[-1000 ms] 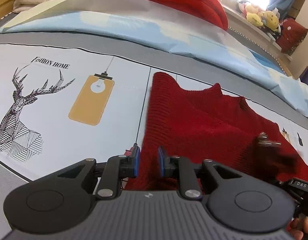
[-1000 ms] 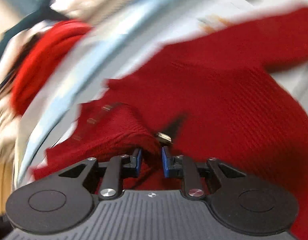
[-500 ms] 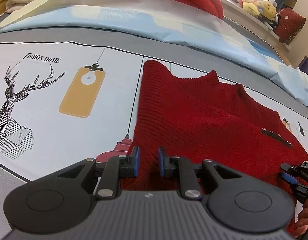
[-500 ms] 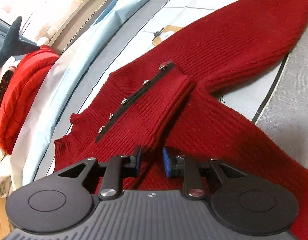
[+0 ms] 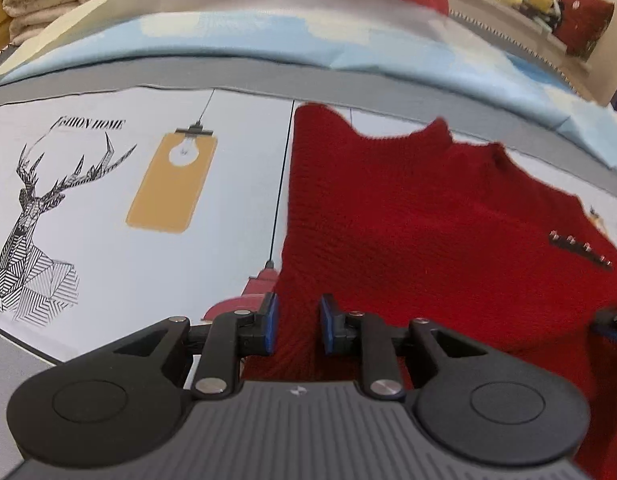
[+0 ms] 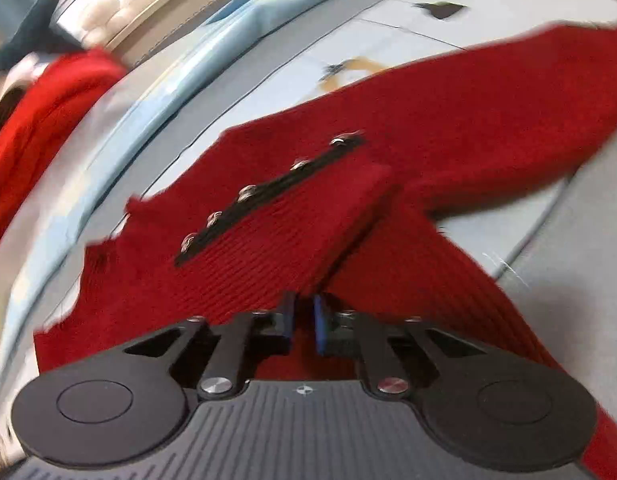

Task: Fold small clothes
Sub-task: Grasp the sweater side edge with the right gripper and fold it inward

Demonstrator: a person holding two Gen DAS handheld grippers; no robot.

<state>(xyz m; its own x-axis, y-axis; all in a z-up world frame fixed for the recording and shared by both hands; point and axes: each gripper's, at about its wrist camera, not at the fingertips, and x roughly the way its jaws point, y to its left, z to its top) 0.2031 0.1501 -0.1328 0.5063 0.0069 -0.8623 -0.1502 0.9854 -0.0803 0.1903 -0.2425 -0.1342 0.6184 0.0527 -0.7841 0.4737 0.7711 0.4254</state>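
The right tool (image 6: 304, 324) has just been closing onto the folded sleeve (image 6: 300, 232) of the red sweater (image 5: 408, 220), while the left tool (image 5: 295, 324) opens slightly over its hem, gripping nothing, so another fold looks imminent.

The red ribbed knit sweater (image 6: 388, 128) lies flat on my bed, one sleeve outstretched, a studded black-trimmed flap folded over its front.

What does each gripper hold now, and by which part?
The right gripper, fingers just closing, seems to pinch the red sweater at the folded sleeve's near edge. The left gripper, just opening, holds nothing.
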